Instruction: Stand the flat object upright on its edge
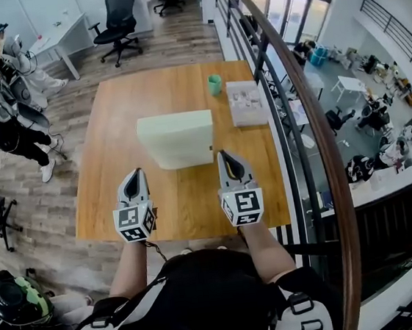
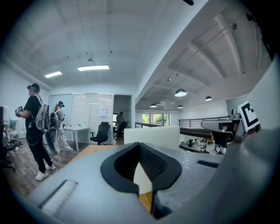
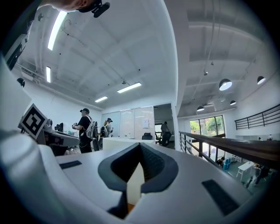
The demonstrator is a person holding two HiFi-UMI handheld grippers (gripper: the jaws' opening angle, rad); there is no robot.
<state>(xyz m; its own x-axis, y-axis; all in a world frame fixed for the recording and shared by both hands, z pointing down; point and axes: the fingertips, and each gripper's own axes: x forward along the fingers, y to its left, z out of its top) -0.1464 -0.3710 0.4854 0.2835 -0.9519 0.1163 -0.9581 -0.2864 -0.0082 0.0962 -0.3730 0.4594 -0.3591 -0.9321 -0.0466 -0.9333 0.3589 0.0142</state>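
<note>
Upright mid-table, the white slab looked like light, stiff foam, best pinched at its side edges. The left gripper and right gripper were closed and empty.

Head view steeply down on table, gripper views level from near edge, sharing white block

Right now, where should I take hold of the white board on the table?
Likely the top edge of the white board, coming from above with jaws across its thickness: it stands upright on its long edge, leaving the top free.
</note>
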